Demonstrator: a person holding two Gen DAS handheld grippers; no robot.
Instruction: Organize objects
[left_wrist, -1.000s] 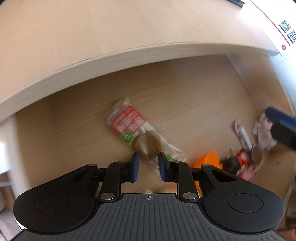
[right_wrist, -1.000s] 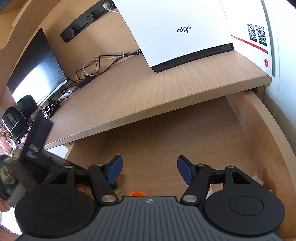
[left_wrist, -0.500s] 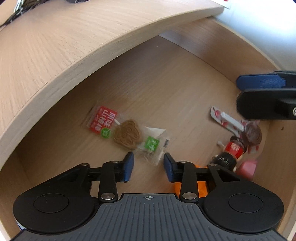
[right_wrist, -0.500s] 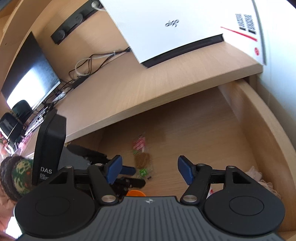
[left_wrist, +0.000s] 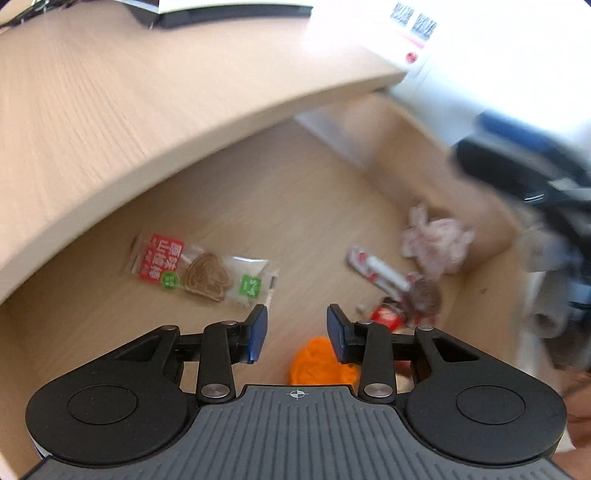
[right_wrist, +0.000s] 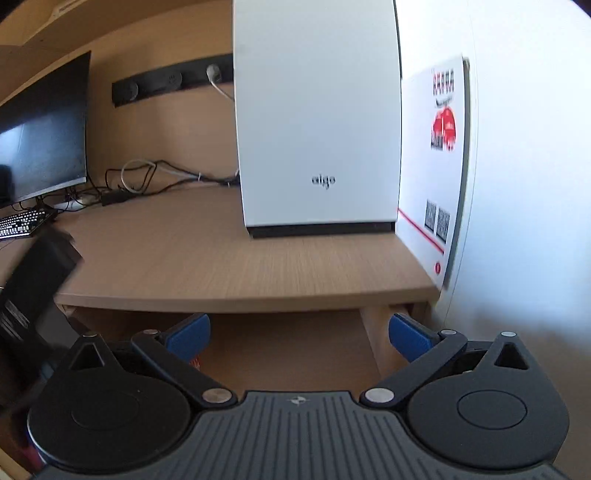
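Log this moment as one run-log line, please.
left gripper: open, empty, above drawer | right gripper: jaws just opening, wide, empty | snack packet: lying flat in drawer

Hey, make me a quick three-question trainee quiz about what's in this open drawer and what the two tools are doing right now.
1. True or false: the left tool is clamped on the snack packet.
2. Which lies closest below the left tool's fingertips? A) orange object B) crumpled pink wrapper C) keyboard
3. Fill in: the right tool faces a white ____ standing on the desktop.

Key
1. False: its jaws are apart with nothing between them, and the packet lies flat on the drawer floor.
2. A
3. Computer case; this tool's jaws have just been opening and hold nothing.
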